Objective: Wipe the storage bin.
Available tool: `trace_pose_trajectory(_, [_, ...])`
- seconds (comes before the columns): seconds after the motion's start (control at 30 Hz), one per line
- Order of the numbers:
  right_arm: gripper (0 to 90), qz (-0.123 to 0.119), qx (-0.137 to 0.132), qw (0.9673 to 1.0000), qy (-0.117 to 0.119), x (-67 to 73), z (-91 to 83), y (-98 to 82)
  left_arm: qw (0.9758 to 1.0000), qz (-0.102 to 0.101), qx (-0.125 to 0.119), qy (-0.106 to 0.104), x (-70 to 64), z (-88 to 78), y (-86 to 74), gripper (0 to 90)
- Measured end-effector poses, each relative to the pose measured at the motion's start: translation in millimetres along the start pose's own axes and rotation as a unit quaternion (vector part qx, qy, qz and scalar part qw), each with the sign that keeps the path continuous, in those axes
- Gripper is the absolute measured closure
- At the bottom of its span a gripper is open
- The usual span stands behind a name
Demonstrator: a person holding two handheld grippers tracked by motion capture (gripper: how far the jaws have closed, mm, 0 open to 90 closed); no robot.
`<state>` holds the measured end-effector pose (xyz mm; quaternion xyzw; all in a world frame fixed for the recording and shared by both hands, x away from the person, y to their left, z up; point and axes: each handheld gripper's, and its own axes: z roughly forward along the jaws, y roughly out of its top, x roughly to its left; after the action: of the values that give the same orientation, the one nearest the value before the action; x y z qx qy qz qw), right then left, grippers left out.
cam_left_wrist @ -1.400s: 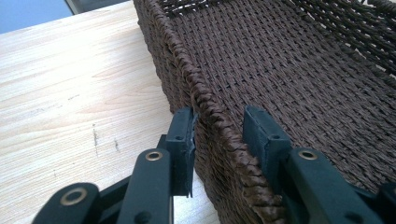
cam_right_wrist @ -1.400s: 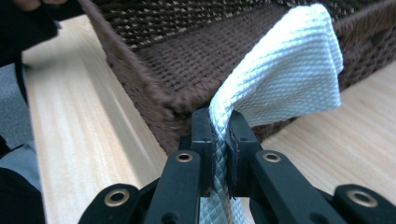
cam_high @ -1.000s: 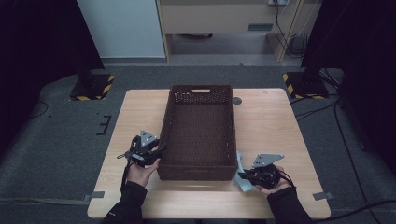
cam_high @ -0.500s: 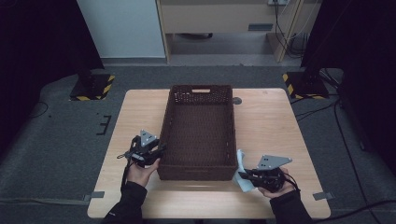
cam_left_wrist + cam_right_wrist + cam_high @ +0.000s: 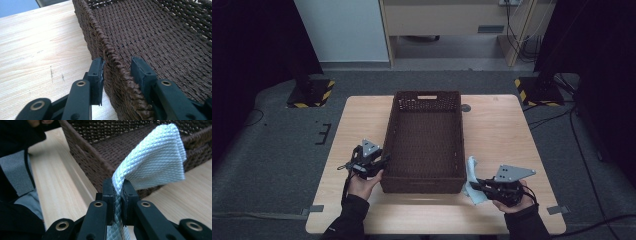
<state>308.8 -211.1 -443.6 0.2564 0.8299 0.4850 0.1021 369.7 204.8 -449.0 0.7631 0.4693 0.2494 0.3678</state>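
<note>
A dark brown woven basket (image 5: 426,140) stands empty in the middle of the wooden table (image 5: 502,130). My left gripper (image 5: 383,161) straddles its left wall near the front corner. In the left gripper view the braided rim (image 5: 112,53) runs between the jaws of the left gripper (image 5: 117,65), one pad outside and one inside, pressing on it. My right gripper (image 5: 476,184) hovers just off the basket's front right corner, shut on a pale blue quilted cloth (image 5: 472,173). In the right gripper view the cloth (image 5: 155,157) fans up from the right gripper (image 5: 117,187) in front of the basket wall (image 5: 87,157).
Bare tabletop lies on both sides of the basket and along the front edge. A small dark round fitting (image 5: 466,107) sits in the table by the basket's far right corner. Grey floor surrounds the table, with yellow-black striped stand bases (image 5: 314,94) behind it.
My right gripper has risen a little with the cloth, lifting it beside the basket's front right corner. The left gripper has stayed put on the basket wall.
</note>
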Motion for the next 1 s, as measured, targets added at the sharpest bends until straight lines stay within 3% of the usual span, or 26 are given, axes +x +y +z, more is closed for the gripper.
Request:
trace_pose_trajectory(0.07, [84.1,0.000,0.010,0.9999,0.006,2.0,3.7,-3.5,1.0000,0.000,0.000,0.000,-0.1,0.0,0.0,61.8])
trace_pose_trajectory(0.23, [84.0,0.009,0.076,0.9971,0.005,-0.4,26.8,-20.5,1.0000,0.001,0.001,-0.001,0.4,-0.1,0.0,61.6])
trace_pose_trajectory(0.37, [84.0,0.014,0.102,0.9947,0.005,-1.9,37.5,-26.9,1.0000,0.001,0.001,-0.001,0.4,-0.1,0.0,61.5])
trace_pose_trajectory(0.57, [84.0,0.024,0.093,0.9953,-0.013,-8.4,31.5,-26.4,1.0000,0.001,0.000,0.000,0.1,0.0,0.0,61.4])
trace_pose_trajectory(0.7, [84.0,0.058,0.068,0.9941,-0.062,-24.2,12.0,-28.6,1.0000,0.001,0.000,0.000,0.1,0.1,0.1,61.3])
trace_pose_trajectory(0.83, [84.0,0.100,0.054,0.9861,-0.121,-42.5,-8.9,-38.0,1.0000,0.001,0.000,0.000,0.1,0.0,0.0,61.3])
trace_pose_trajectory(0.9, [84.0,0.121,0.058,0.9786,-0.156,-51.3,-15.9,-43.9,1.0000,0.001,0.000,0.000,0.0,0.1,0.0,61.2])
trace_pose_trajectory(1.0, [83.9,0.138,0.071,0.9706,-0.184,-60.8,-20.1,-50.3,1.0000,0.001,0.000,0.000,0.1,0.1,0.0,61.2])
